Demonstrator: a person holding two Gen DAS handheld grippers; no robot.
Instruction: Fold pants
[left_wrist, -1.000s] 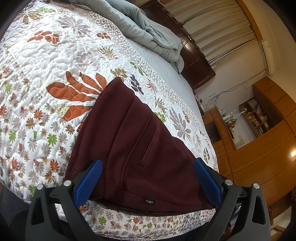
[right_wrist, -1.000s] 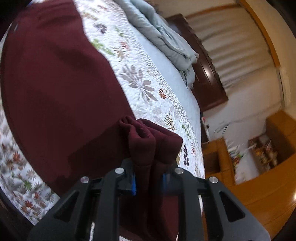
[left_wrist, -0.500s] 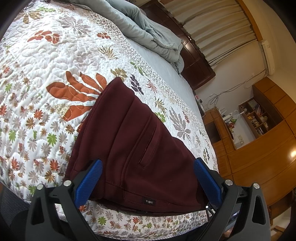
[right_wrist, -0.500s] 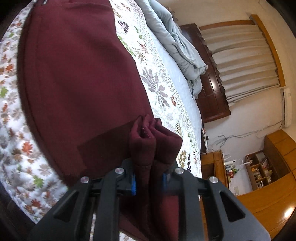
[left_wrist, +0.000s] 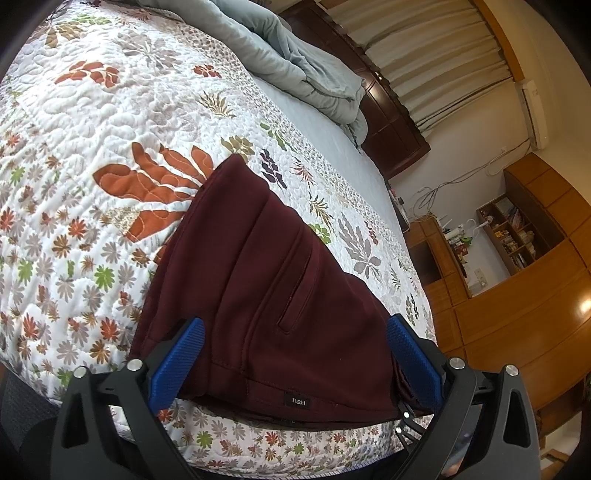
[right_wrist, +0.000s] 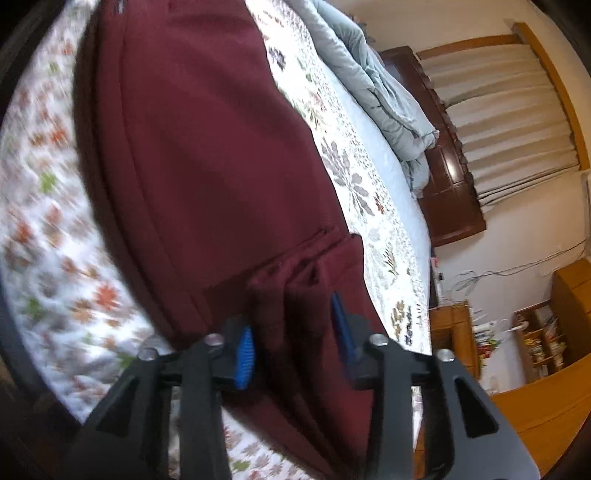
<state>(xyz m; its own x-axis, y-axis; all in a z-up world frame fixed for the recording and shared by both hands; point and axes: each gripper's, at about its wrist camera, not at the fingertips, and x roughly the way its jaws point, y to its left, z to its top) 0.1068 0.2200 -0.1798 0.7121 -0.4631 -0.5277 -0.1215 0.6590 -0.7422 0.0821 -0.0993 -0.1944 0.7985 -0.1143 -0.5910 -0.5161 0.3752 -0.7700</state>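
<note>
The bed fills most of what I see, covered by a white quilt printed with orange, green and grey leaves, and a rumpled pale blue blanket is heaped at its far end against a dark wooden headboard. Beyond it hang cream curtains, with wooden cabinets and cluttered shelves along the wall. The dark red pants lie on the quilt near the bed's front edge, folded into a thick flat stack, with the waistband and its small black label toward me and a slit pocket facing up. My left gripper is spread wide above the waistband, one blue pad off each side of the stack and neither pressing it. My right gripper, seen through a blurred view, sits at the other end of the pants, where a bunched fold of the fabric lies between the blue pads; its jaws have just been opening, and the pads stand clear of the cloth, so it has let go.
</note>
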